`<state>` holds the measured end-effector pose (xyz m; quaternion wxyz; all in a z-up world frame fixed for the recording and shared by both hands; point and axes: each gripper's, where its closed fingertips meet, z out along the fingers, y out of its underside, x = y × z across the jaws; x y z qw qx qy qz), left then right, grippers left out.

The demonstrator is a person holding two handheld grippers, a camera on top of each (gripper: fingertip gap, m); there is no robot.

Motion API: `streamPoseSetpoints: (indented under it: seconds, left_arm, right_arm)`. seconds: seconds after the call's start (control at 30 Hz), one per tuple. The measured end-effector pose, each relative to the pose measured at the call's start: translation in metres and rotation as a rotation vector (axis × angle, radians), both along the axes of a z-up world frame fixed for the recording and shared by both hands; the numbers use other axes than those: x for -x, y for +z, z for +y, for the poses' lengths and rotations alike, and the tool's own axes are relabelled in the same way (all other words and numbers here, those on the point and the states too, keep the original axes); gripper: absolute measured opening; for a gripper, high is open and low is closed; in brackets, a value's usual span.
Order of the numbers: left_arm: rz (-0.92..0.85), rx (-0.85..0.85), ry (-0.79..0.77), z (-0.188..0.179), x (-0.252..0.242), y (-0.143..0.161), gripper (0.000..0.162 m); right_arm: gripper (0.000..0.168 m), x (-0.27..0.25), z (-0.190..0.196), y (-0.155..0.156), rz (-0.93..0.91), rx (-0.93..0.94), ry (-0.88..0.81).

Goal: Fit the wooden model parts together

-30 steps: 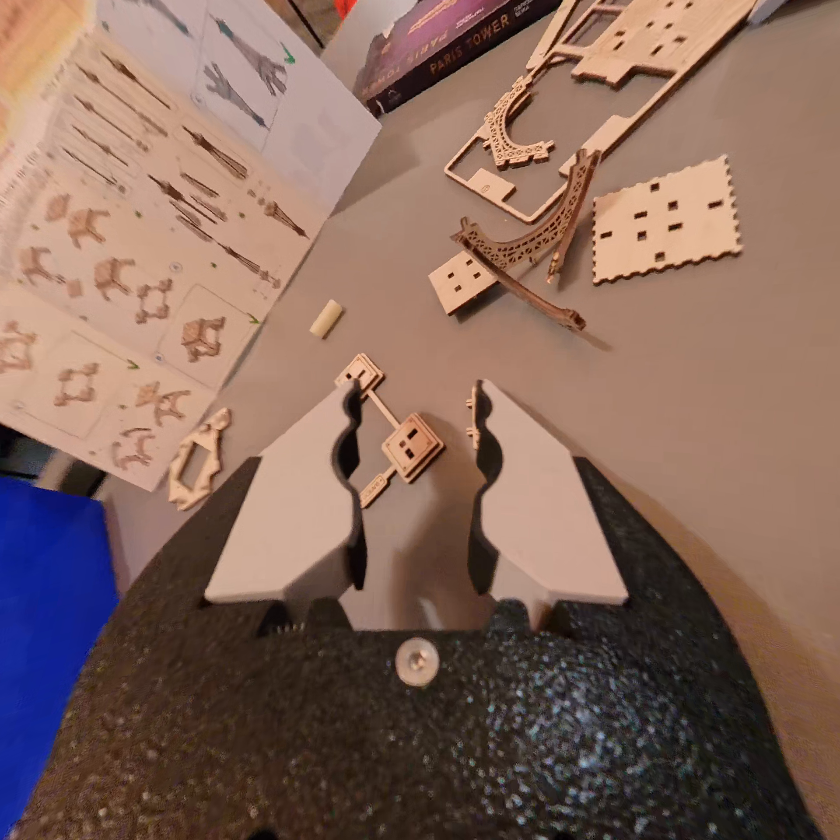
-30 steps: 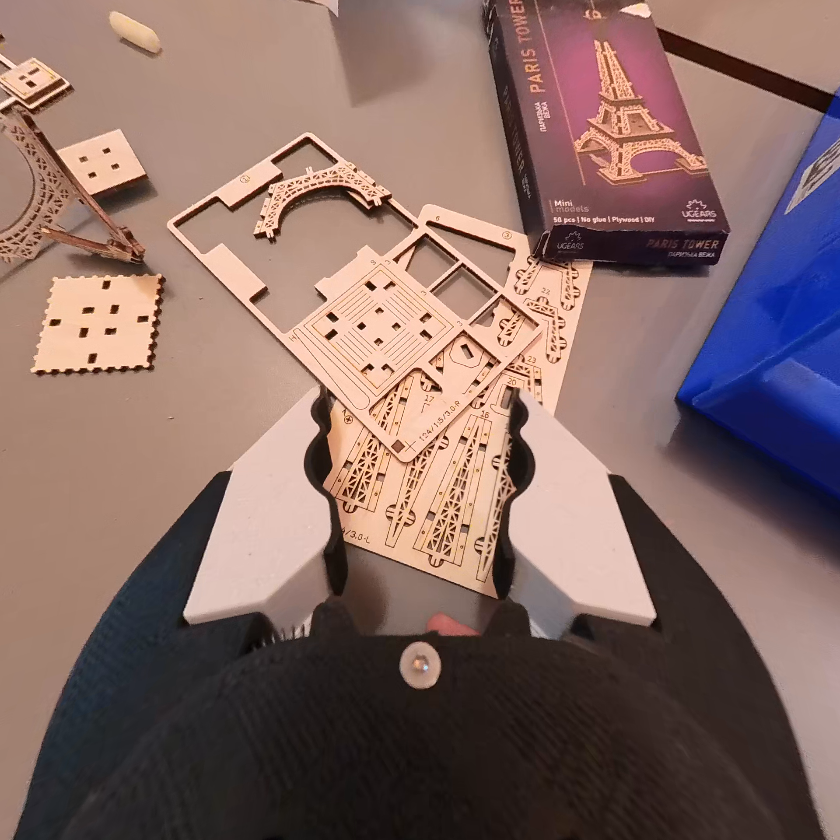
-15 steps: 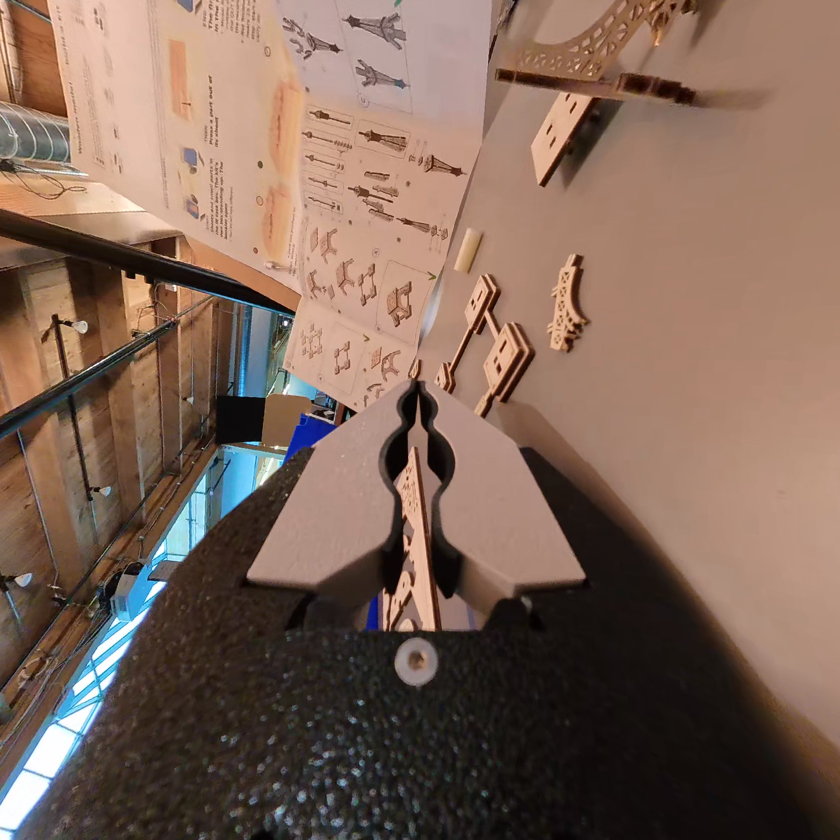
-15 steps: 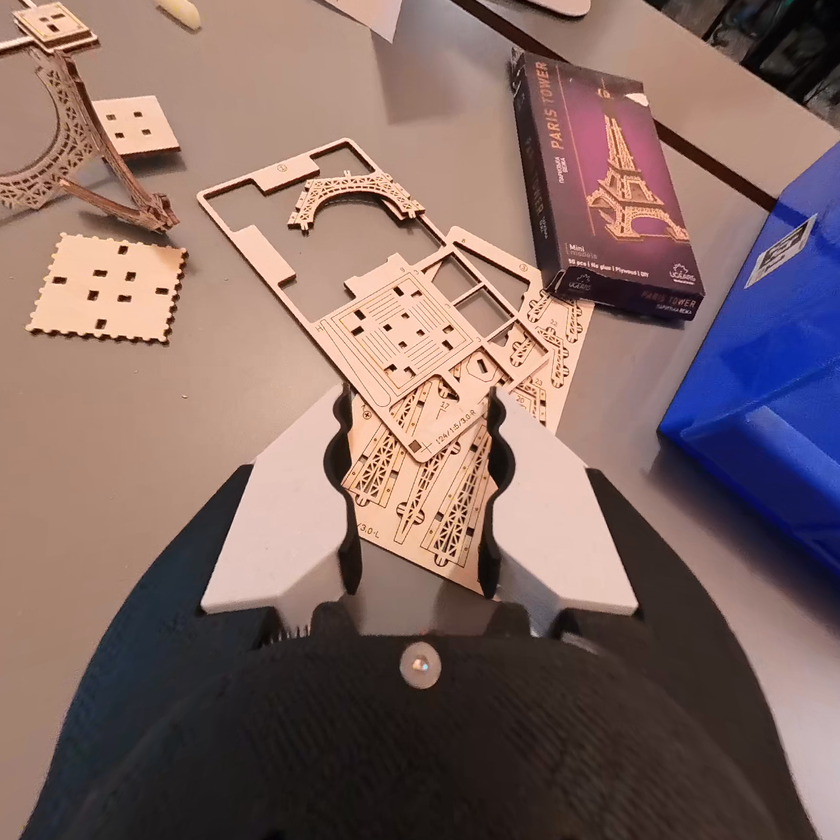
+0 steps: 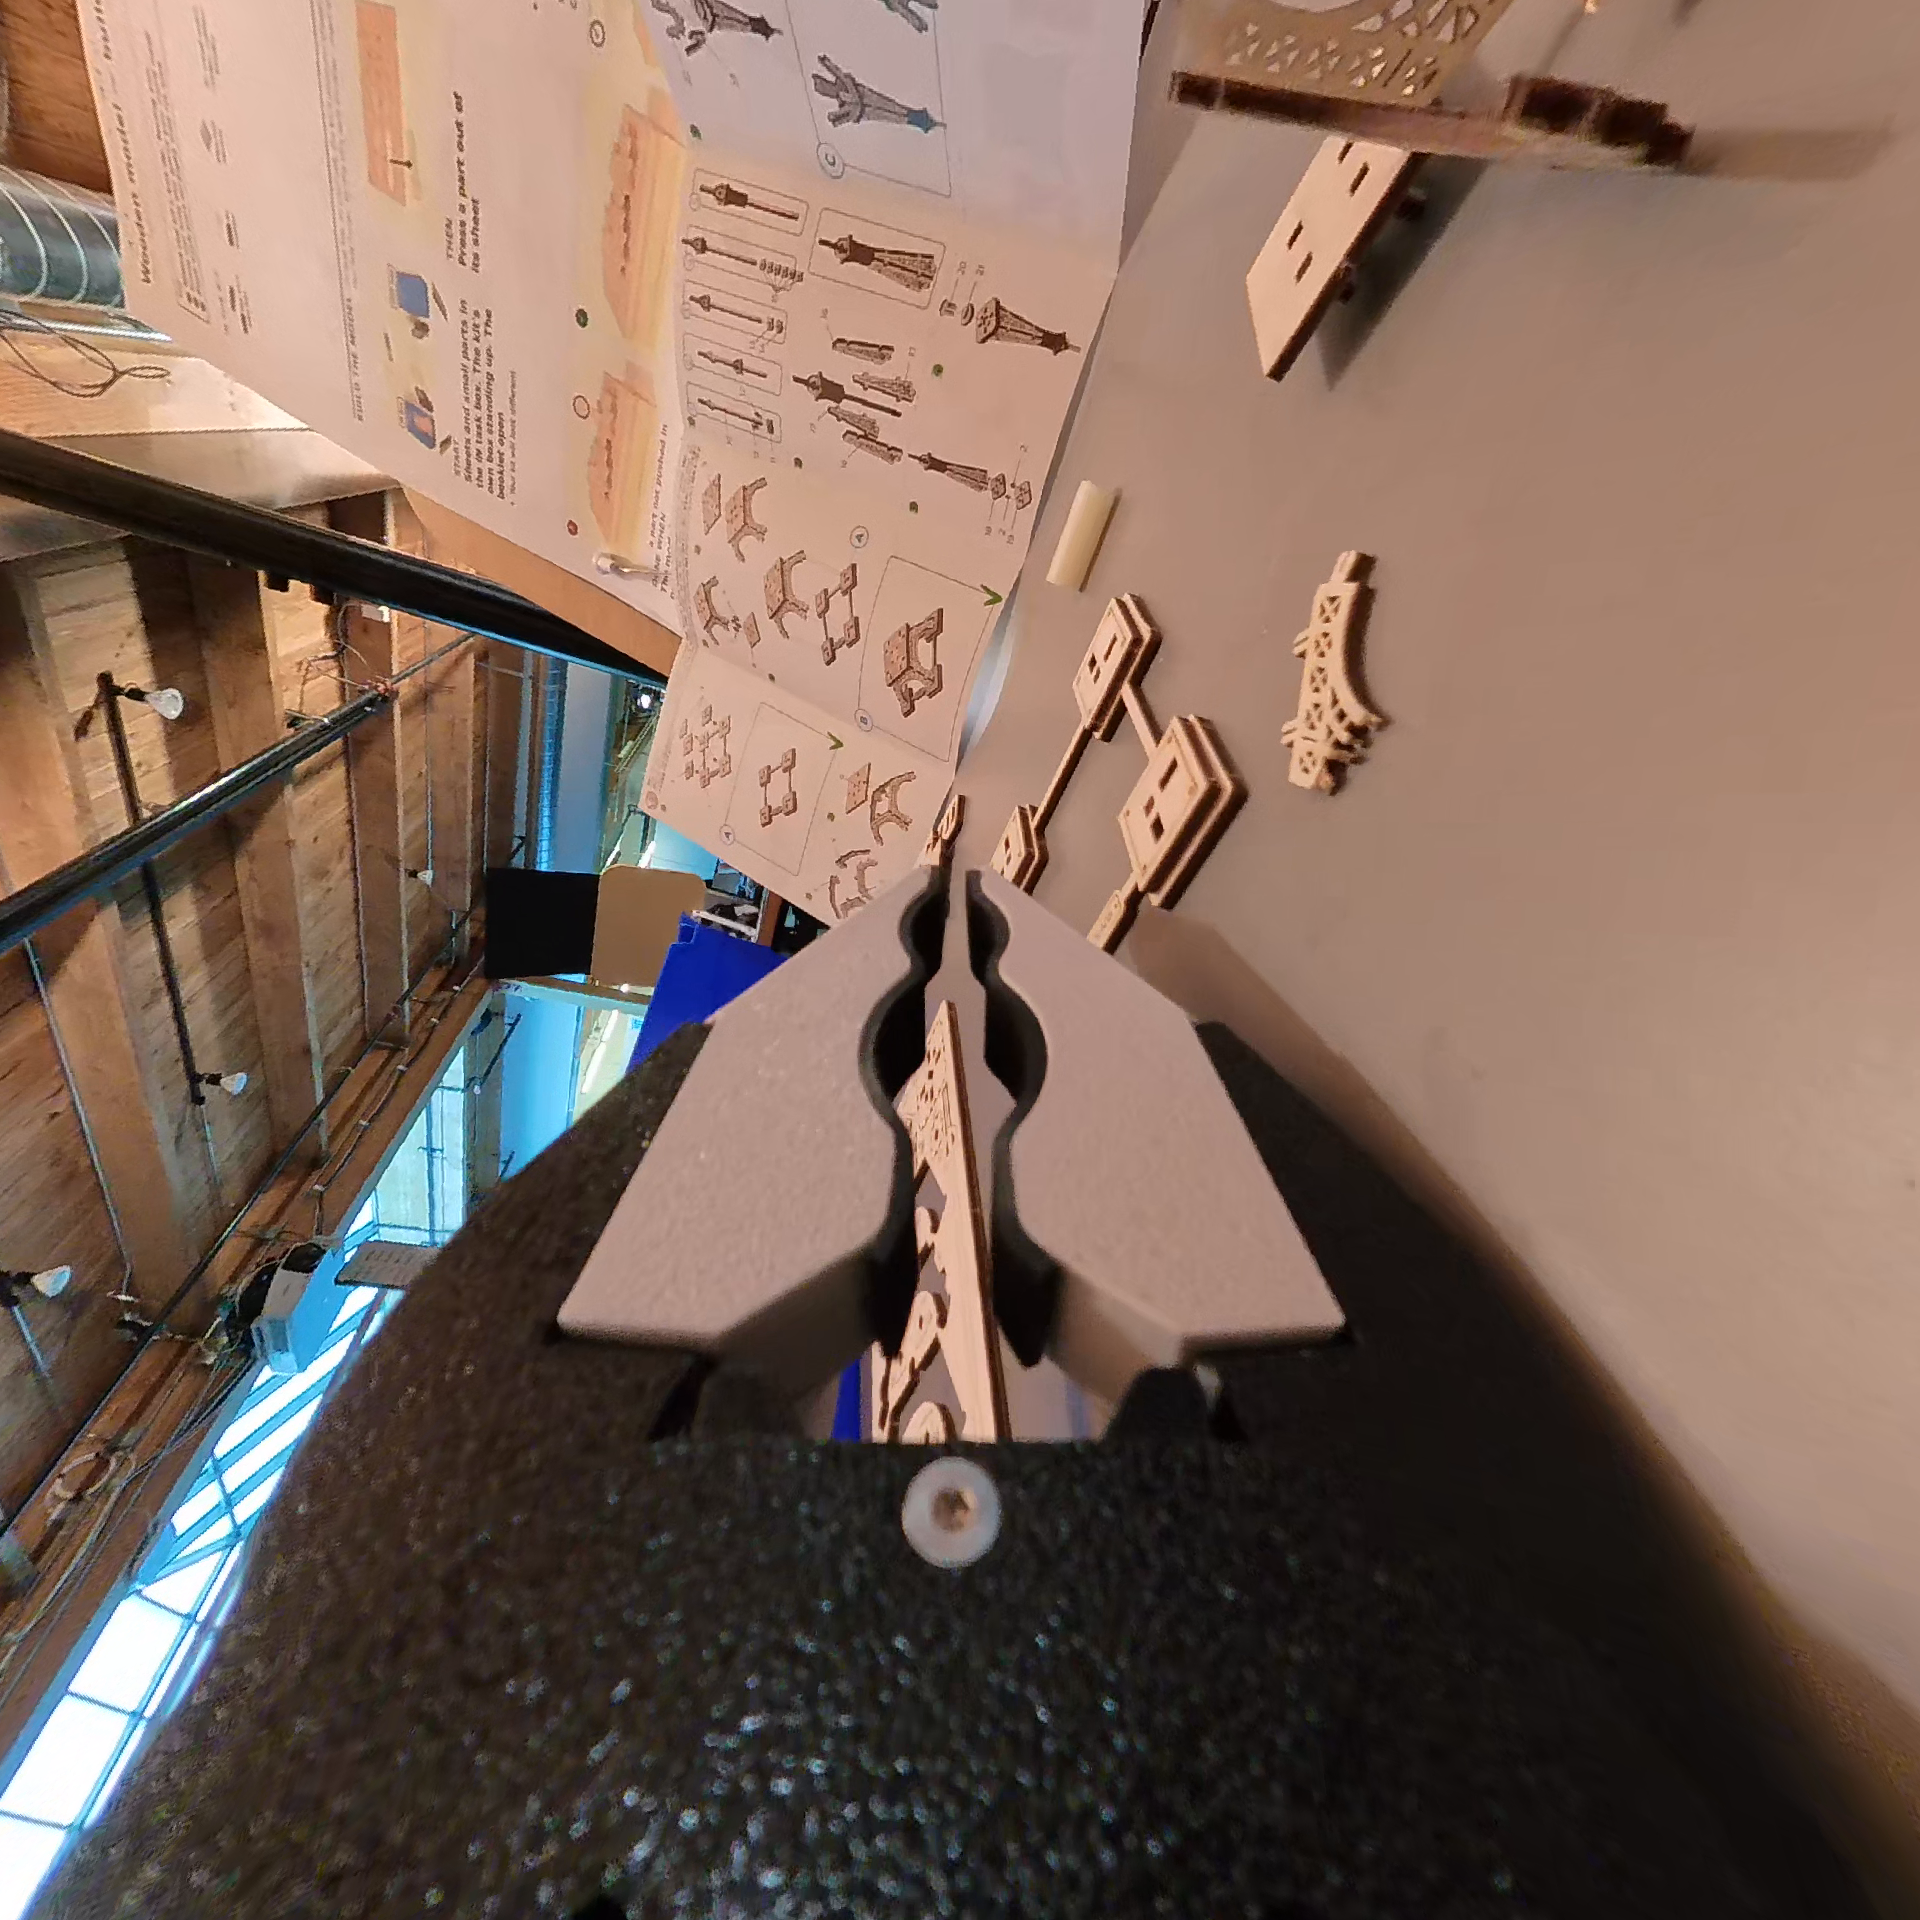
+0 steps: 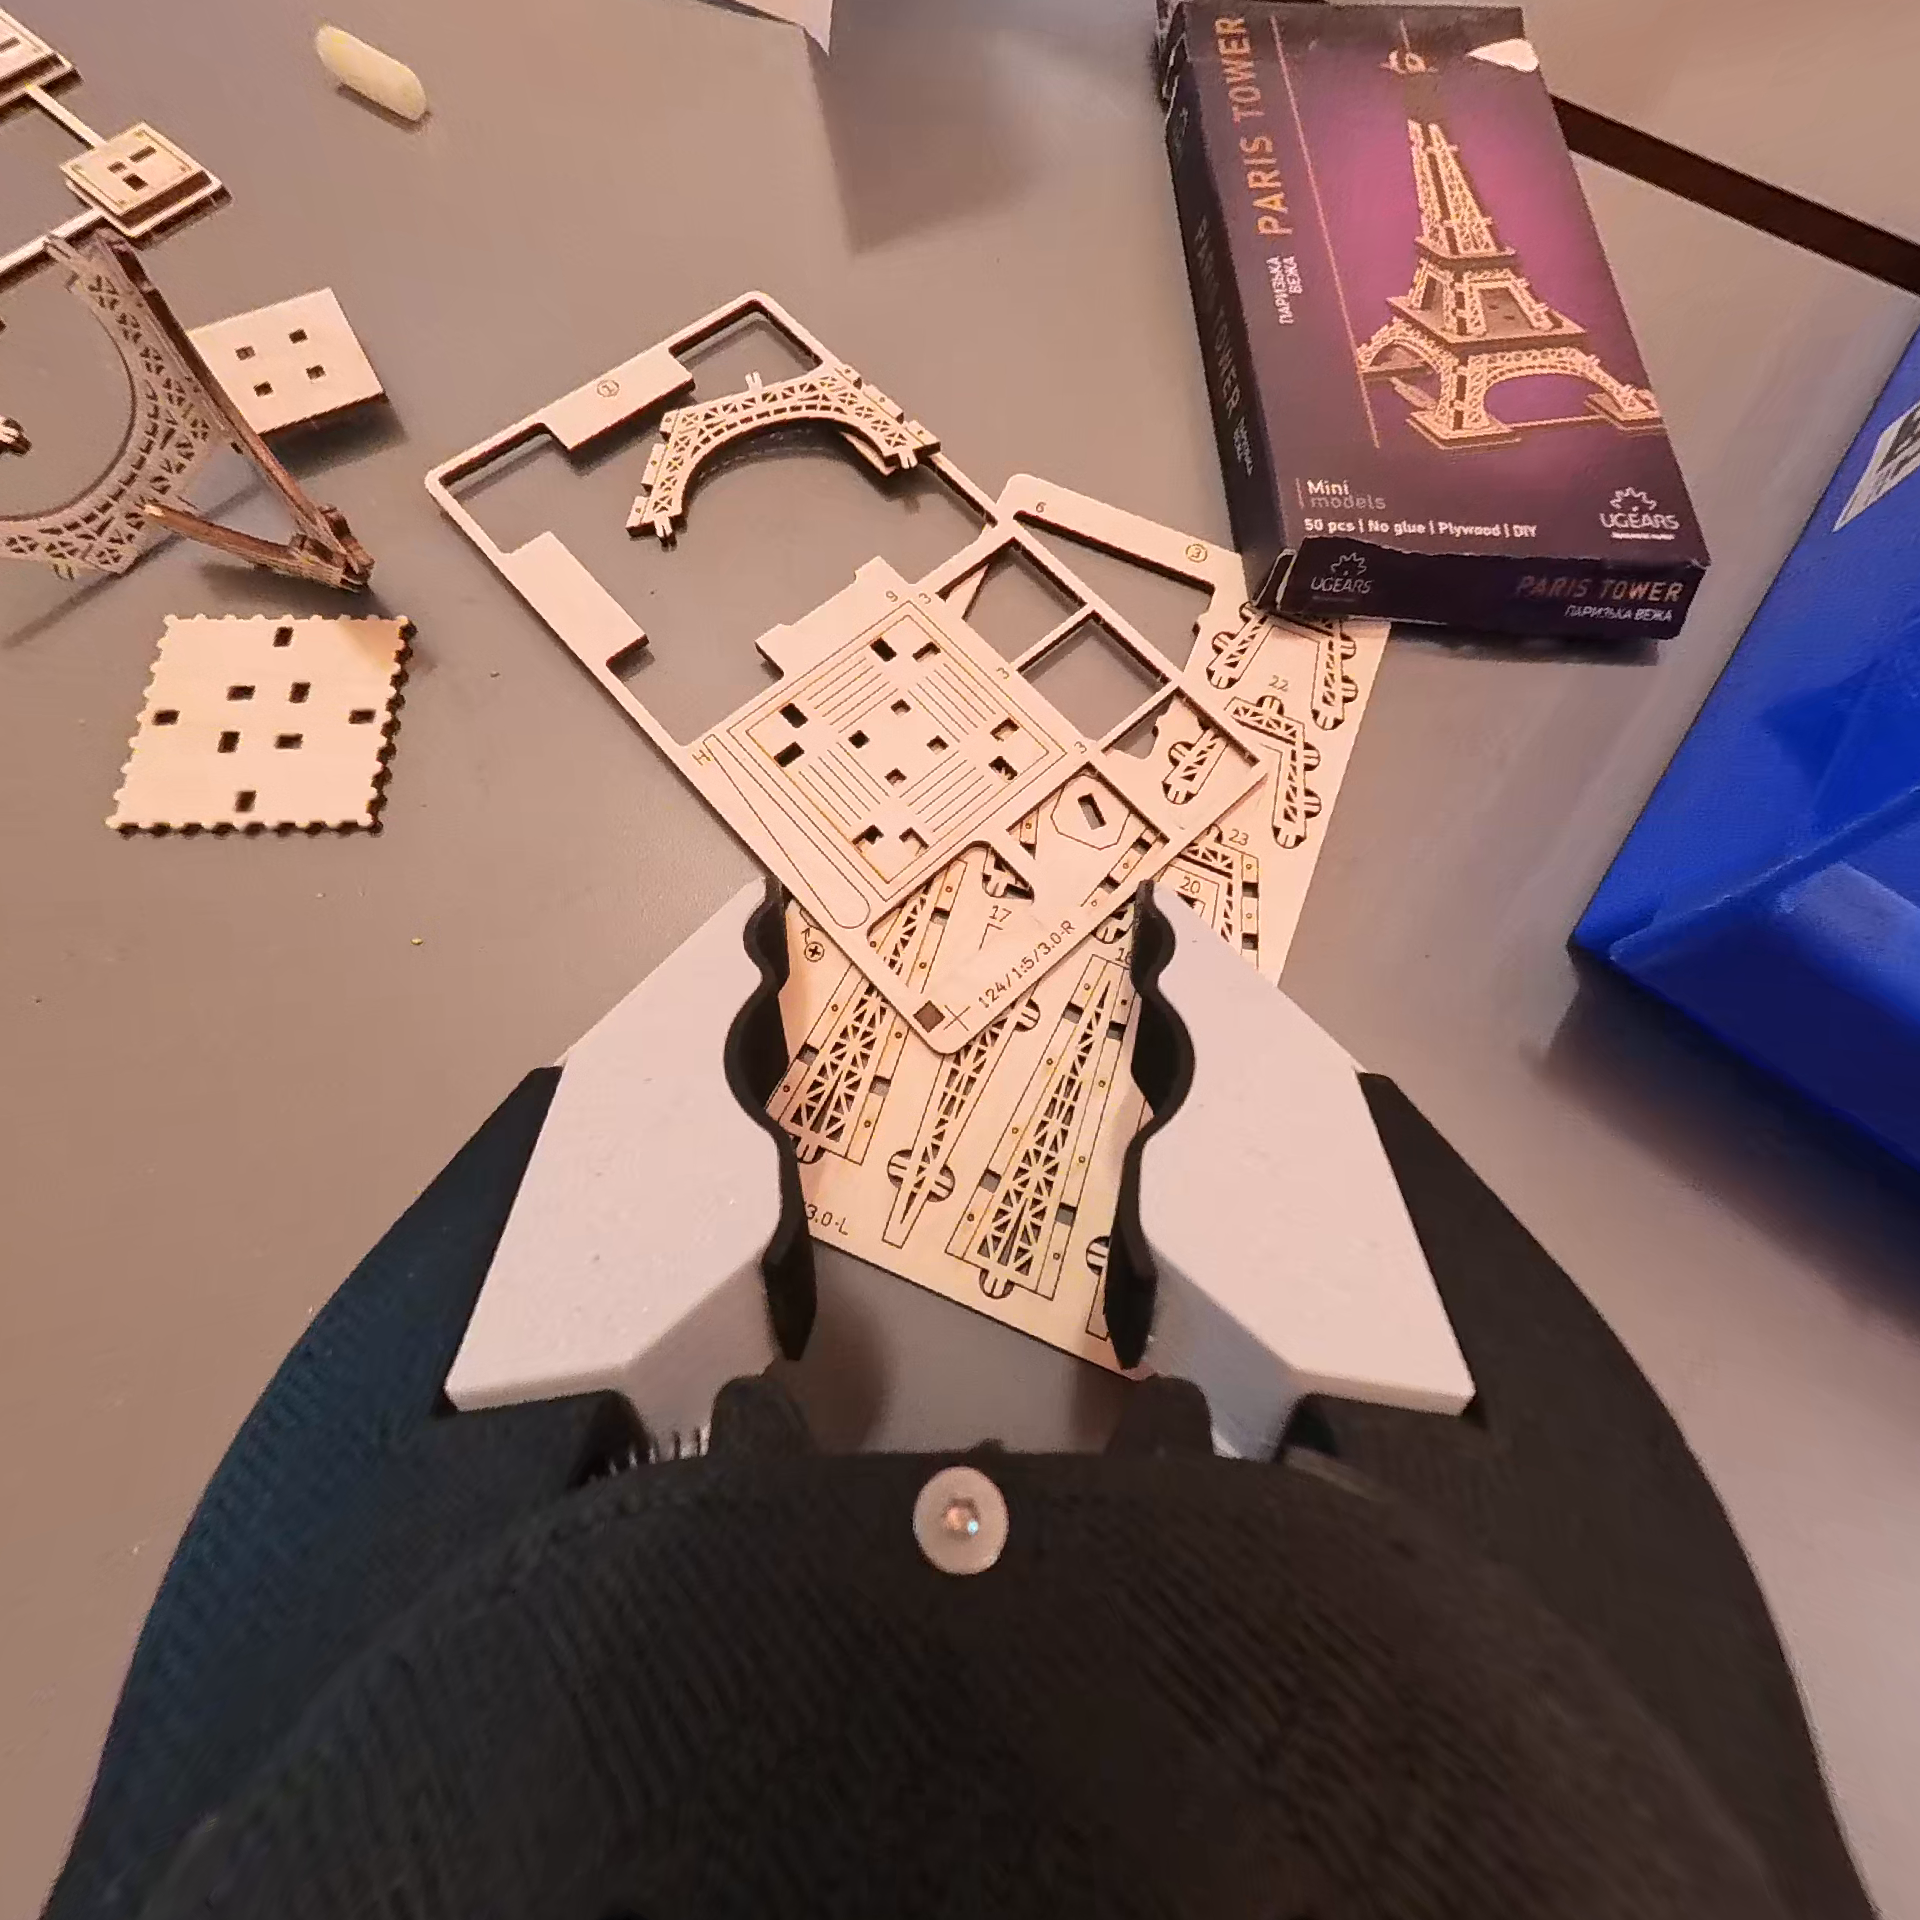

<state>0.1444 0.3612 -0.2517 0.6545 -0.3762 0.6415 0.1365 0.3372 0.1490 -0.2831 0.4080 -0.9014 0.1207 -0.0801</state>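
Observation:
My left gripper (image 5: pixel 954 896) is rolled on its side and shut on a flat wooden lattice piece (image 5: pixel 951 1195), held edge-on between the fingers above the grey table (image 5: pixel 1610 935). Ahead of it lie a square frame assembly (image 5: pixel 1153 790) and a small arch piece (image 5: pixel 1335 675). My right gripper (image 6: pixel 958 904) is open and empty, hovering over stacked wooden part sheets (image 6: pixel 1039 1122). The top sheet (image 6: pixel 894 748) holds a slotted square platform. A partly built tower base (image 6: pixel 135 457) stands at the left beside a toothed square plate (image 6: pixel 260 727) and a small square plate (image 6: pixel 291 358).
An open instruction sheet (image 5: pixel 727 312) lies at the table's left side. A white peg (image 6: pixel 374 73) lies at the back. The dark model box (image 6: pixel 1423 312) sits at the back right, a blue bin (image 6: pixel 1787 831) at the right. An arch (image 6: pixel 769 436) stays in its sheet frame. My hands' fingertips stand some 30 cm from each other. From my right tips it is roughly 10 cm to the toothed square plate (image 6: pixel 260 727); from my left, 15 cm.
My left gripper went from open above the table to shut on the lattice piece, then lifted and rolled onto its side. My right gripper stayed open over the sheets, shifting slightly.

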Motion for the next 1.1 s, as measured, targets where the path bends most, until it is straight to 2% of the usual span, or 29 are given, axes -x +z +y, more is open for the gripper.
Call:
streamPoseSetpoints:
  seconds: [0.87,0.97,1.1]
  left_arm:
    - [-0.031,-0.051,0.047,0.0042,0.0045,0.0073,0.01]
    - [-0.033,-0.053,0.048,0.0042,0.0046,0.0076,0.011]
    - [-0.039,-0.052,0.065,0.0062,0.0057,0.0086,0.02]
  right_arm:
    - [0.064,0.0007,-0.0003,0.0006,-0.027,0.004,0.003]
    - [0.06,0.0027,0.0004,0.0028,-0.092,0.008,0.017]
    - [0.051,0.0075,0.002,0.0033,-0.129,0.013,0.048]
